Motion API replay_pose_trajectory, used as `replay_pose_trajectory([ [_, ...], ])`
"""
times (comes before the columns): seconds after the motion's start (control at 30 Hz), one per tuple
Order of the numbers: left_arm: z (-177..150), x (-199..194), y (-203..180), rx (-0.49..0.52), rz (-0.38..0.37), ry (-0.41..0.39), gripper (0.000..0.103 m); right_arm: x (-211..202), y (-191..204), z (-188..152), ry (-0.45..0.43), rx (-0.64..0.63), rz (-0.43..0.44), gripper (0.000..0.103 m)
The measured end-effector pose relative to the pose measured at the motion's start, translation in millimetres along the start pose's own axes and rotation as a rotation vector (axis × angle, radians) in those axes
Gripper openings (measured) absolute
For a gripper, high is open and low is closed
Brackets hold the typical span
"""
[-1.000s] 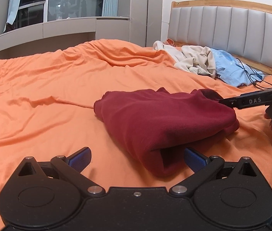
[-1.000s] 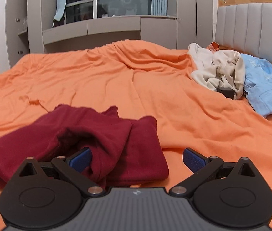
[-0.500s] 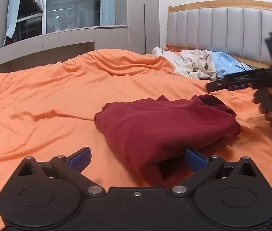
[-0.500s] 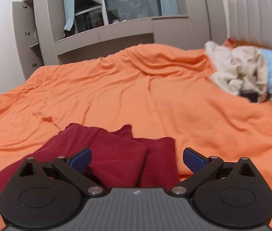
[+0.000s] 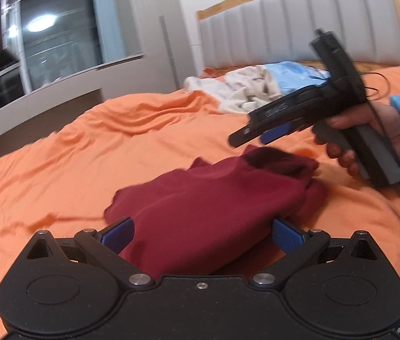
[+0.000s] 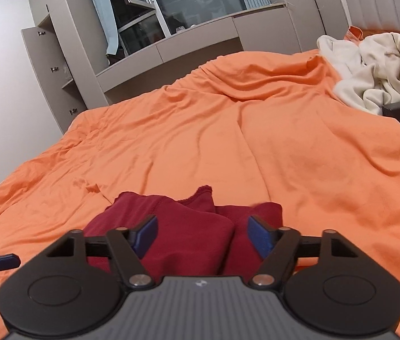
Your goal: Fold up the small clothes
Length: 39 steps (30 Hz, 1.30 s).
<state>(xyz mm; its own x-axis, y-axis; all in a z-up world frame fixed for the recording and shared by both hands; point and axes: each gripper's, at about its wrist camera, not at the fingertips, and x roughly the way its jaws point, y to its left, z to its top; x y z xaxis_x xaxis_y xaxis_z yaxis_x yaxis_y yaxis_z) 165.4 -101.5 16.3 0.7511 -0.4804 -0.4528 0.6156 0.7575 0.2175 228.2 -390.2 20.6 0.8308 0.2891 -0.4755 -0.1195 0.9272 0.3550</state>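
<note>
the left gripper stands with fingers apart, the folded maroon garment lying between them on the orange bedspread. only this view shows the right gripper raised at 2 o'clock, above the cloth, partly spread. the right wrist view alone shows the black box under the beige clothes at 1 o'clock.

The left wrist view sits low over the near edge of the bed, close behind the left tool, facing across toward the headboard and window; the right wrist view rides behind the right tool, tilted up toward the window; both share the maroon garment close in front and the beige clothes pile.
</note>
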Motion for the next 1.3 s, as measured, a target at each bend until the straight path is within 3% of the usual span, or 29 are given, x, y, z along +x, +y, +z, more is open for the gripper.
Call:
replay_pose_trajectory([
  [0.17, 10, 10, -8, 0.072, -0.084, -0.001, 0.102, 4, 1, -7, 0.041, -0.006, -0.008, 0.060],
  [0.27, 11, 15, -14, 0.131, -0.090, -0.010, 0.098, 8, 4, -10, 0.057, -0.003, -0.001, 0.049],
  [0.33, 9, 16, -15, 0.118, -0.097, -0.037, 0.093, 10, 5, -11, 0.069, -0.001, 0.007, 0.042],
  [0.47, 5, 19, -17, 0.081, -0.153, -0.036, 0.076, 11, 6, -12, 0.075, 0.005, 0.003, 0.026],
  [0.63, 7, 19, -23, 0.085, -0.177, -0.046, 0.048, 10, 5, -14, 0.079, 0.012, 0.007, 0.017],
  [0.77, 9, 21, -24, 0.067, -0.186, -0.038, 0.034, 10, 5, -13, 0.069, 0.009, 0.007, 0.010],
  [1.03, 15, 21, -22, 0.001, -0.165, -0.095, 0.014, -8, 11, -2, -0.058, -0.035, -0.017, 0.007],
  [1.3, 35, 35, -46, 0.016, -0.190, -0.120, 0.013, -19, 2, 7, -0.130, -0.035, -0.111, 0.007],
])
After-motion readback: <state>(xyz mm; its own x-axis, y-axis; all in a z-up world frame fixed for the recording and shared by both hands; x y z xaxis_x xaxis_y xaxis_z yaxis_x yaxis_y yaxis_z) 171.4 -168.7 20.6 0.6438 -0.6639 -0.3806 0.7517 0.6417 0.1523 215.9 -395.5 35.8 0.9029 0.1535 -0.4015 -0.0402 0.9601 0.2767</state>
